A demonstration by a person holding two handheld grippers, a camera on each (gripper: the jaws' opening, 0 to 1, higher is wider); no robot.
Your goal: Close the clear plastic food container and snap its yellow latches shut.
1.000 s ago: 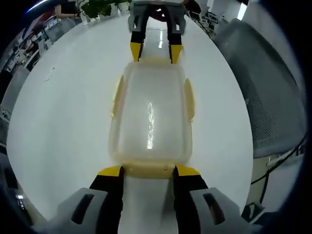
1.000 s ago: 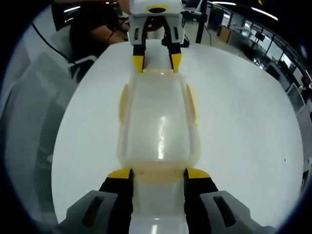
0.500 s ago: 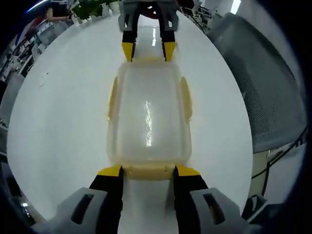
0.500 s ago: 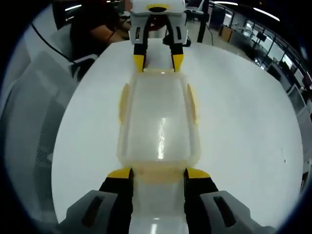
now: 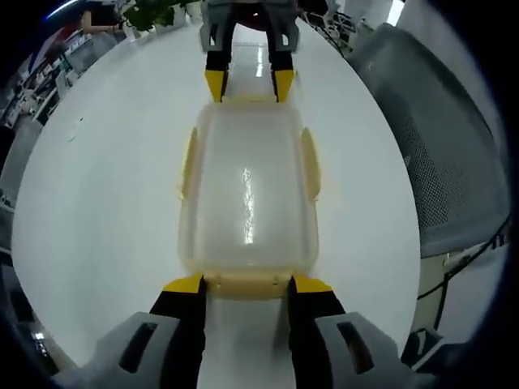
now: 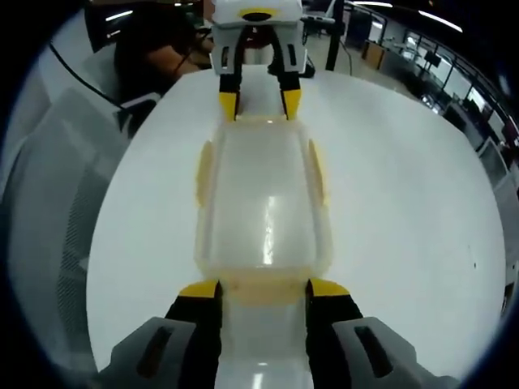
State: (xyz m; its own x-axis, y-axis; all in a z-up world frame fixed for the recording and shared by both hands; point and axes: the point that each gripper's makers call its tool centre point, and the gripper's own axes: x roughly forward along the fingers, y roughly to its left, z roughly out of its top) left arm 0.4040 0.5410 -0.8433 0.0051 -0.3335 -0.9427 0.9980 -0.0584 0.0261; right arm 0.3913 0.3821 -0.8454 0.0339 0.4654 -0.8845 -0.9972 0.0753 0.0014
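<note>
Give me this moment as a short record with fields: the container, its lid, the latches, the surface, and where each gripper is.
container: clear rectangular plastic food container, lying flat
lid: on top of the container; whether it is fully seated cannot be told
latches: yellow latches on both long sides and both short ends; whether they are snapped cannot be told
surface: white table
left gripper: jaws open, tips at one short-end latch
right gripper: jaws open, tips at the opposite short-end latch
beside the table: grey mesh chair
</note>
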